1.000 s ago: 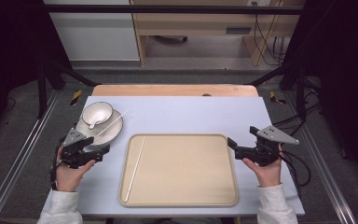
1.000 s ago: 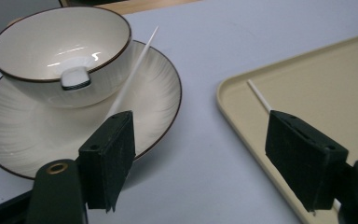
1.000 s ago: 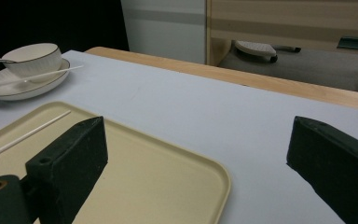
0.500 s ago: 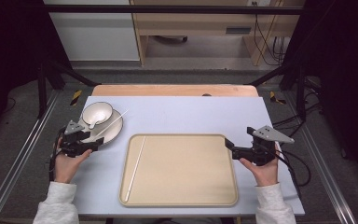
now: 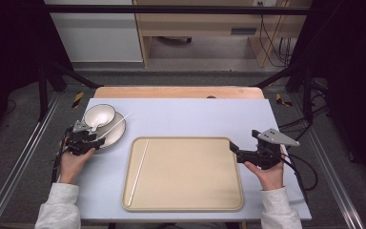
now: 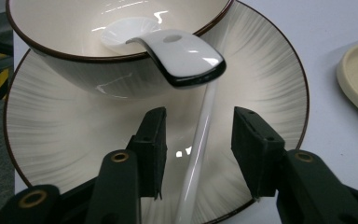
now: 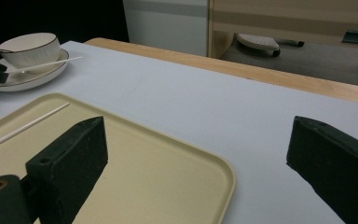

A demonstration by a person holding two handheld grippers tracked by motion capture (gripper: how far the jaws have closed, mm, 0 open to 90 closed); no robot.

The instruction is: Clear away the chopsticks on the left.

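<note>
One chopstick [image 5: 137,171] is already lying on the tray [image 5: 219,202], along its left side; the second chopstick [image 6: 196,140] is lying on the plate [image 6: 270,74], leaning past the bowl [image 6: 74,65], and is not yet gripped. The left gripper [image 6: 198,154] is straddling it, fingers [image 6: 151,144] standing moderately apart on either side with clear gaps, touching nothing. By my judgement the work is roughly half done: closing on this chopstick, lifting it and laying it on the tray are all outstanding. A spoon [image 6: 182,56] is resting in the bowl, its handle overhanging the rim just above the chopstick. The right gripper [image 5: 240,151] is waiting at the tray's right edge above the counter [image 5: 195,119], fingers [image 7: 72,163] spread wide and holding nothing.

Limits of observation: the chopstick's near end is running out of the left gripper view at the bottom, and its middle is passing under the spoon handle. Whether the left fingers' tips are touching the plate cannot be told.
</note>
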